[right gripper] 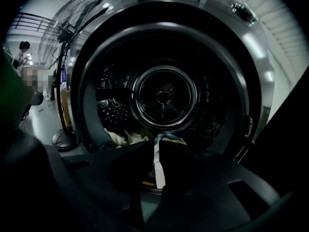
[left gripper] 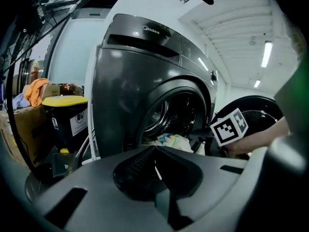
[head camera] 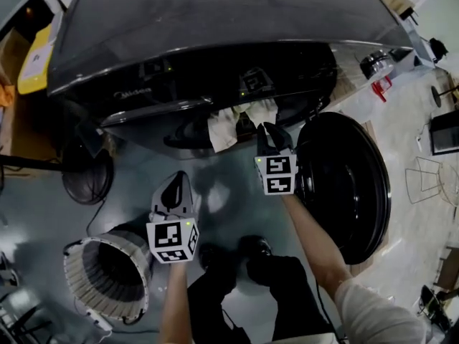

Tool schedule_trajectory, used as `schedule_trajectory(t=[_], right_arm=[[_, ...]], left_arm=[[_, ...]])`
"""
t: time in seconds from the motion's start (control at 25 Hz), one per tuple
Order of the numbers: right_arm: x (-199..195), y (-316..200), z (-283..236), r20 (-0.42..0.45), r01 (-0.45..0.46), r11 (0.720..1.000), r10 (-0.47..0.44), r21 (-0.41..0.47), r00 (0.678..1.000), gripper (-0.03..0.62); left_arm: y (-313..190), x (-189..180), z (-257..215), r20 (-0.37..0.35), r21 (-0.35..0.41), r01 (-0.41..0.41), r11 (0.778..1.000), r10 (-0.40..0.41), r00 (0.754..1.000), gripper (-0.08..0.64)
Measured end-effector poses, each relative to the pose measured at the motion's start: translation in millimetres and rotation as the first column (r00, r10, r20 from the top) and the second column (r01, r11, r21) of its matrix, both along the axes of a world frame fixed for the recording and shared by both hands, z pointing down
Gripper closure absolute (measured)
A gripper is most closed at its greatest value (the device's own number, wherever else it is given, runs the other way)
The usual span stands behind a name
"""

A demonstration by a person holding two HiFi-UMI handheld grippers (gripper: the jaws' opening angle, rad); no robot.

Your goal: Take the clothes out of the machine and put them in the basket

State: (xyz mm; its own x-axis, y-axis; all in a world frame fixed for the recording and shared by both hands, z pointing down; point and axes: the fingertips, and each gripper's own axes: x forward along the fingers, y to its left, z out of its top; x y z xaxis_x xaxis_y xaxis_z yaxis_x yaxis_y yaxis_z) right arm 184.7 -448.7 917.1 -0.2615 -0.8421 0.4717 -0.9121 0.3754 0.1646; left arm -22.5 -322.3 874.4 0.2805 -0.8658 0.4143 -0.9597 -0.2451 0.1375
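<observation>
Two tongs are held out in front of a dark grey washing machine. The word "Midea" is written on the top front of it.

The left tongs are pinched together with nothing in them. They are low down, near the white ribbed basket that stands on the floor.

The right tongs are pinched together too and hold nothing. They point at the round hole of the machine, close to the clothes.

Some clothes hang out over the bottom edge of the hole. They look white, with a bit of blue and yellow. More lie inside the drum. The round black door is swung open beside the right tongs.

A black bin with a yellow lid stands beside the machine. It has a white sticker, but the words on it are too small to read.
</observation>
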Motion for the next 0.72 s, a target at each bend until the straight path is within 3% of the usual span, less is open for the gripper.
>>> schedule_trajectory(t=[0.04,0.08,0.12,0.24,0.36,0.72], right_arm=[[0,-11,7,0.004,-0.003,1.0,0.003,-0.004,1.0,0.522],[0,-21,14,0.009,-0.003,1.0,0.004,-0.009,1.0,0.405],[-2,-31,21,0.013,-0.002,1.0,0.002,-0.009,1.0,0.348],[-4,-66,32,0.017,-0.027,0.999,0.026,0.028,1.0,0.246],[0,-93,49,0.007,-0.088,0.996,0.088,0.02,0.996,0.205],[17,-116,124,-0.082,-0.208,0.975,0.201,-0.085,0.976,0.195]], left_arm=[[-6,3,5,-0.001,0.008,-0.007,1.0,0.007,1.0,0.541],[-11,5,10,-0.001,0.014,-0.016,1.0,0.016,1.0,0.541],[-15,7,14,-0.001,0.02,-0.024,1.0,0.024,1.0,0.541],[-29,12,24,0.011,0.039,-0.045,0.998,0.045,0.999,0.541],[-36,12,38,0.022,0.046,-0.057,0.997,0.056,0.998,0.541],[-56,7,61,0.035,0.09,-0.07,0.993,0.068,0.997,0.541]])
